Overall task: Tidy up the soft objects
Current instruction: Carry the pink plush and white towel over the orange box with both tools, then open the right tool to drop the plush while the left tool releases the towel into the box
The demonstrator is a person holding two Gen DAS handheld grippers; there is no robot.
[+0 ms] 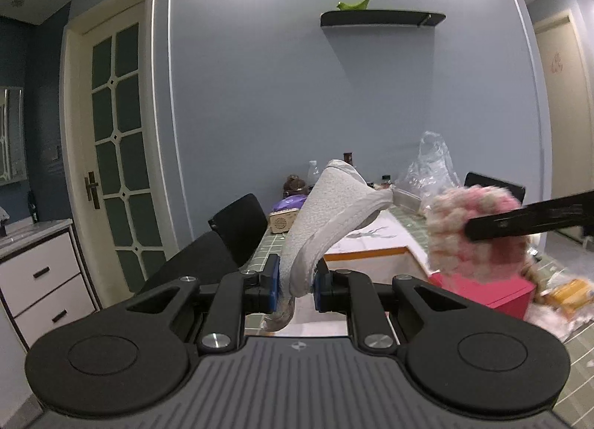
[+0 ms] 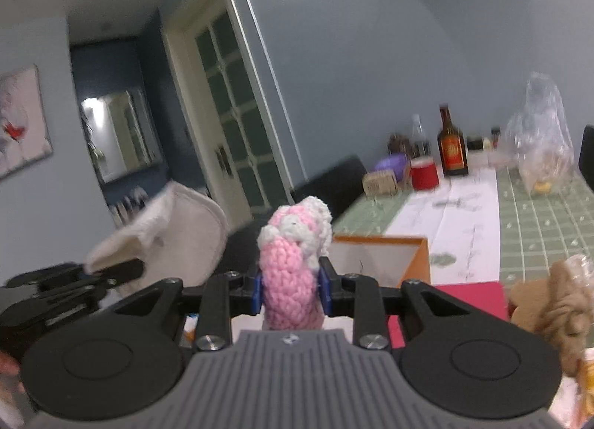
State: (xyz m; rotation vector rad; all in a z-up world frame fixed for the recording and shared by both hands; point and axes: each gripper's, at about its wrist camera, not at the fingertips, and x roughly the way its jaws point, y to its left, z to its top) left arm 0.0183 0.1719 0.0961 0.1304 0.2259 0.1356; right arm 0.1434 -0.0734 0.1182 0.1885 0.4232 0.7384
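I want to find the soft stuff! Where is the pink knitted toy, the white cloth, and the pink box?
pink knitted toy (image 2: 293, 280): right wrist view, its pink knitted body.
white cloth (image 1: 326, 221): left wrist view, its textured middle.
pink box (image 1: 493, 289): left wrist view, its front side.

Ceiling glare, fisheye bending; right view seemingly motion-blurred.

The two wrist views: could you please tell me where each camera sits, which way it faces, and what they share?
Left wrist: sits on the left gripper, facing the blue wall and the glass door; its fingers clamp a white cloth.
Right wrist: sits on the right gripper, facing across the green table; its fingers clamp a pink crocheted toy.
Shared: each view shows the other gripper with its load, plus the orange-edged box.
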